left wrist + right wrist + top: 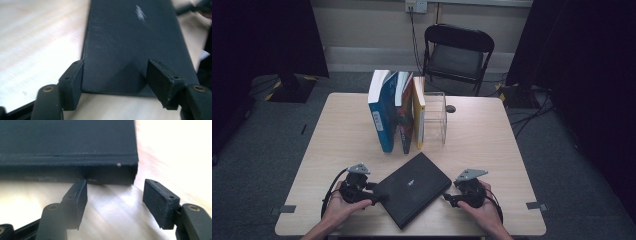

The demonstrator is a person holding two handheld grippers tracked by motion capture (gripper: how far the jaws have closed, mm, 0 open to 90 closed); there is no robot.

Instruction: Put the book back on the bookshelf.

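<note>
High view: two hand-held grippers flank a black book [413, 188] lying flat at the table's [337, 130] near edge.
Left gripper [373, 195] and right gripper [447, 197] both stand wide apart at opposite corners, gripping nothing. Lifting toward the upright books [398, 112] looks not yet begun. Spine lettering is unreadable.

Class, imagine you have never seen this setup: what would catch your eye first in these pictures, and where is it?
First comes the black book, lying flat and askew at the table's near edge. The left gripper and the right gripper flank it with fingers open, one at each end. Behind it, a blue book, a dark book and a yellow book stand upright against a clear stand.
</note>
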